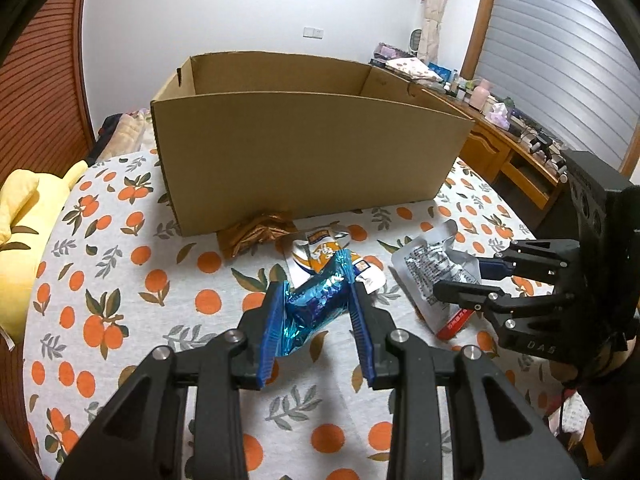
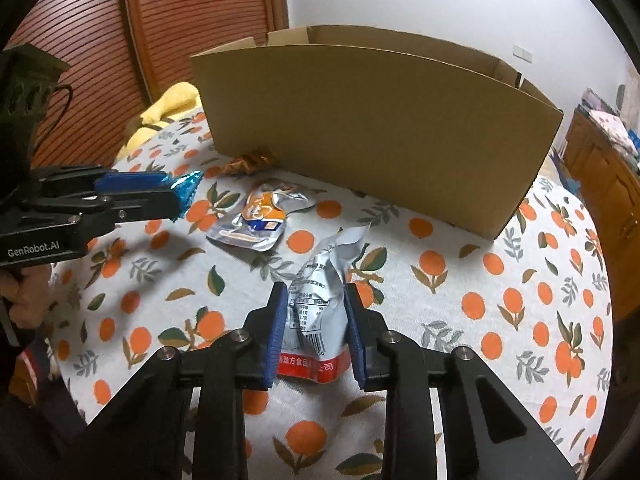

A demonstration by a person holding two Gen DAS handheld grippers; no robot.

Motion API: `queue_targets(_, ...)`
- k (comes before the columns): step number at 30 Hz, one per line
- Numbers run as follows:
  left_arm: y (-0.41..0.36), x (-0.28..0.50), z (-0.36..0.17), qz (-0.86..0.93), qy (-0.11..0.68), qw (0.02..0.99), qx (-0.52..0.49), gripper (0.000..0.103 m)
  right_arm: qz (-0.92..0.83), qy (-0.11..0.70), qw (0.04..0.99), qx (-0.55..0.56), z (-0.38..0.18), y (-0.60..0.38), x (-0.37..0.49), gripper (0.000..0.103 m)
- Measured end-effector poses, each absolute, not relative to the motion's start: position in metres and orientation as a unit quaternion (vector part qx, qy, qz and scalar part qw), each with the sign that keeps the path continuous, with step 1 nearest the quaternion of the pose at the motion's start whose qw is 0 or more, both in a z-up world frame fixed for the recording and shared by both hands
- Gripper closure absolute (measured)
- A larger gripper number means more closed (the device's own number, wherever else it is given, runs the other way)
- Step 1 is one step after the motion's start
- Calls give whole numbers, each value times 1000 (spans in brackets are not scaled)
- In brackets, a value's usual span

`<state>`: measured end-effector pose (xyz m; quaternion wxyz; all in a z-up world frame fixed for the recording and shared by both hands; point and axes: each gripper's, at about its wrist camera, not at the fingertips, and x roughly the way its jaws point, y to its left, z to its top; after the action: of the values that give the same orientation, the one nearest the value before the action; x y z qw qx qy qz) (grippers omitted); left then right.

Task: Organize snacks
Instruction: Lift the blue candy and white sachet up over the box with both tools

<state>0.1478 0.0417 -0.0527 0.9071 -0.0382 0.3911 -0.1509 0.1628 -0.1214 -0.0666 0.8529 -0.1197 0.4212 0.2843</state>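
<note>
Plainly, the tall open-topped brown cardboard box [image 1: 312,152] at the far edge of the desk [image 1: 120,280], which wears an orange-fruit printed cloth, is the main hazard: its near wall stands high, so either load could catch the rim and drop outside. The left hand-held gripper [image 1: 316,300] is clamped on a crinkled shiny blue foil snack packet [image 1: 320,300], lifted off the cloth near the middle of the desk; the foil looks slippery and is pinched across a crumpled waist, so it may slide out. The right hand-held gripper [image 2: 316,320] has its jaws closed around a silver pouch with a red bottom band [image 2: 320,312], toward the near right edge; I cannot tell whether it is lifted. A silver-and-orange pouch [image 2: 260,216] and a small brown crinkled wrapper [image 2: 250,162] lie loose by the box's foot, easily swept by a low pass.
</note>
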Motion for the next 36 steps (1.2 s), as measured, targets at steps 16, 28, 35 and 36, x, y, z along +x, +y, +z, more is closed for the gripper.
queue_targets(16, 29, 134, -34, -156, 372, 915, -25, 71, 283, 393, 869, -103, -45, -136, 146, 76)
queue_targets(28, 25, 132, -3, -157, 346, 925, -13, 71, 279, 360, 885, -92, -9, -151, 139, 76)
queue_targets(35, 25, 143, 17, -153, 336, 929, -7, 71, 281, 344, 892, -87, 14, -156, 144, 76)
queue_targets(36, 25, 145, 20, -153, 335, 930, -6, 71, 282, 341, 892, -88, 18, -156, 146, 76)
